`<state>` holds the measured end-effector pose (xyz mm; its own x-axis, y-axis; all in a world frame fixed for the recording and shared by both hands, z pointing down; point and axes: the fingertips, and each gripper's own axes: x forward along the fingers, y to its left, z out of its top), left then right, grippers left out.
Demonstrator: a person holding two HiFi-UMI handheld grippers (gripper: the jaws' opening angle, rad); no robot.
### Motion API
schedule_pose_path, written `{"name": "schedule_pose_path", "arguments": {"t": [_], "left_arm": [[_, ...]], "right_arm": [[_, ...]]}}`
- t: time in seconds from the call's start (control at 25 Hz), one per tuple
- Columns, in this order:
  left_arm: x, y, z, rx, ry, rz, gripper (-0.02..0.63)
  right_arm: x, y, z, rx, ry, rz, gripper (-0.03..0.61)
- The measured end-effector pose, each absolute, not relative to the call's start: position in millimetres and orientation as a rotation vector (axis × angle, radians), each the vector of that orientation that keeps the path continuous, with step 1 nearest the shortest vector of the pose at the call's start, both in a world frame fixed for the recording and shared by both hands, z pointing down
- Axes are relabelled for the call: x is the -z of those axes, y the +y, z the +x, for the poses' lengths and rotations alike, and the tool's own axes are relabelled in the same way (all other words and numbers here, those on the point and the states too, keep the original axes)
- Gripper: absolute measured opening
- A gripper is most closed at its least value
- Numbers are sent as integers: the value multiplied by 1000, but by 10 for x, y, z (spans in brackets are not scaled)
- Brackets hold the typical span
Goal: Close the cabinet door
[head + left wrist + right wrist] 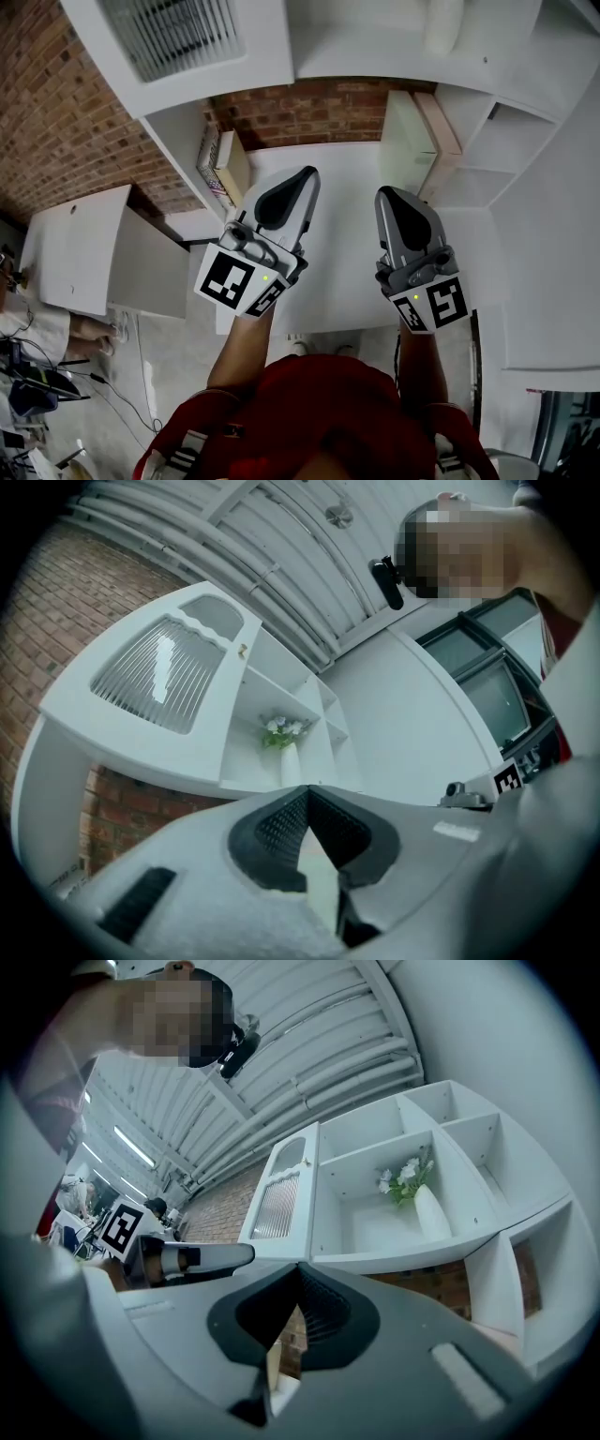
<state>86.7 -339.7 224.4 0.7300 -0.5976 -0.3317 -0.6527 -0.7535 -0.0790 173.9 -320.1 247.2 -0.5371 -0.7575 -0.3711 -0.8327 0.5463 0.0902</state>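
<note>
1. Nearest me, my red shirt (309, 403) fills the near edge of the head view, and both forearms reach out from it.
2. My left gripper (307, 176) has its jaws pressed together at the tips, with nothing between them.
3. My right gripper (384, 194) is just beside it on the right. Its jaws are also closed tip to tip and hold nothing.
4. Both grippers hang over a white surface (347, 253) and point toward the far side, tilted upward.
5. The door (178, 37), white with a ribbed panel, stands swung open at the far left, past the left gripper's tips and to their left.
6. Neither gripper touches the door. The left one is the closer of the two, but it is well apart from it.
7. The cabinet (361, 1227) lies to the right of the door. Its open compartment holds a white vase (433, 1213) with flowers.
8. A brick wall (56, 112) runs behind and to the left of the door.
</note>
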Motion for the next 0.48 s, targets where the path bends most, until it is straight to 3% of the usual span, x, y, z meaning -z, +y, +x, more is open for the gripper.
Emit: {"name": "schedule_pose_path", "arguments": {"t": [0.48], "left_arm": [[-2262,-3272,937,-429,974,-2745,2]], "right_arm": [[-2538,-3097,1747,-386,2525,-1342,12]]}}
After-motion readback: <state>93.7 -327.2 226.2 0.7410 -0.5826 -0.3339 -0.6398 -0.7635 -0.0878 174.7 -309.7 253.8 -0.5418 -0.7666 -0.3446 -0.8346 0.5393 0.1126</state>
